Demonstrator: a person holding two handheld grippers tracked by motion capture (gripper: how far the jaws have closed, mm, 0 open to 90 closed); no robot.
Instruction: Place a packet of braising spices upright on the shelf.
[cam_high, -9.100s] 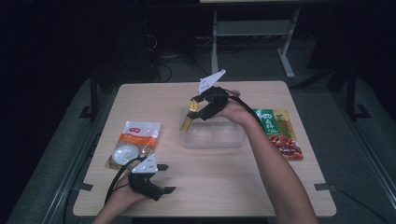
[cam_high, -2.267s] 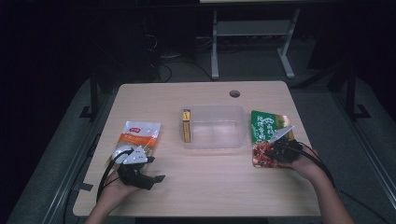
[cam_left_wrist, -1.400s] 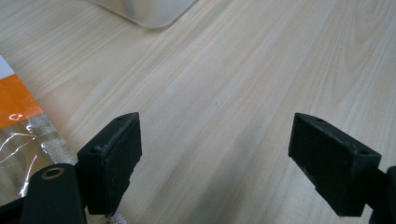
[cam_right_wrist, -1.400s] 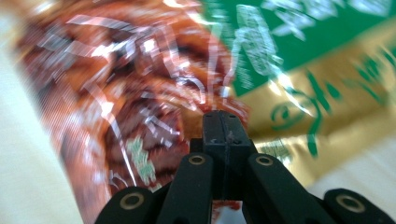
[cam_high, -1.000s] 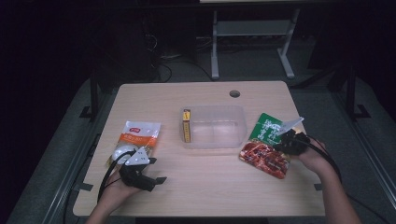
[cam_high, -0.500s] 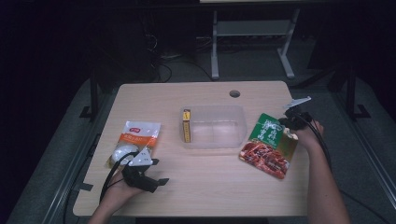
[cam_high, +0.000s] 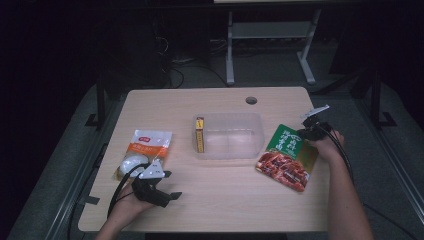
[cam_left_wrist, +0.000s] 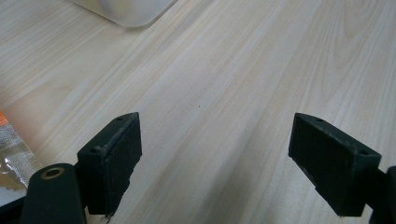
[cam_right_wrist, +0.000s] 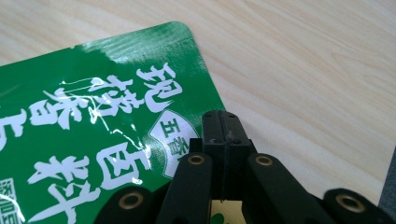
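Green seasoning pouch (cam_high: 287, 157) hangs pinched at its top edge by the right tongs (cam_high: 303, 133); left tongs (cam_high: 167, 196) spread.

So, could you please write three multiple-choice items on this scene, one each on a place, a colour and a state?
1. Where does the yellow box stand?
A. inside the clear tub, at its left wall
B. on the orange pouch
C. by the table's hole

2. What colour is the upper part of the pouch in the right tool?
A. blue
B. green
C. white

3. How is the left tool?
A. shut on the tub
B. shut on a pouch
C. open over bare wood

A: the high view shows it in the tub.
B: green fronts the right gripper view.
C: its jaws stand apart.
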